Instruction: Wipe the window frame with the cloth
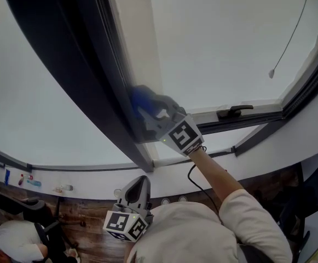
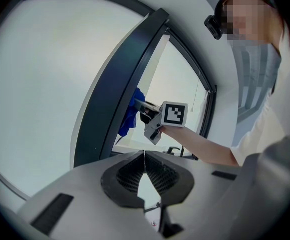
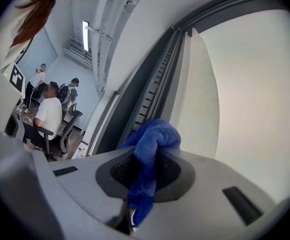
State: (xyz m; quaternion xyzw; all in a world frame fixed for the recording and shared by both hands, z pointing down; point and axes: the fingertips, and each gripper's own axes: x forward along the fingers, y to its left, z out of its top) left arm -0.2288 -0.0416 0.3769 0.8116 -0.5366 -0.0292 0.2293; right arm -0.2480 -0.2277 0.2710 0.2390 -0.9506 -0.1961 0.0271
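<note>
Right gripper view shows the right tool clamped on a fuzzy, bunched blue cloth against the dark, ribbed window frame, arm stretched upward; below the frame, the left tool sits closed, empty.

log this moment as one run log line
phase: wipe | right gripper: shut on blue cloth, cloth against dark window frame | left gripper: shut, empty, held low, off the frame
</note>
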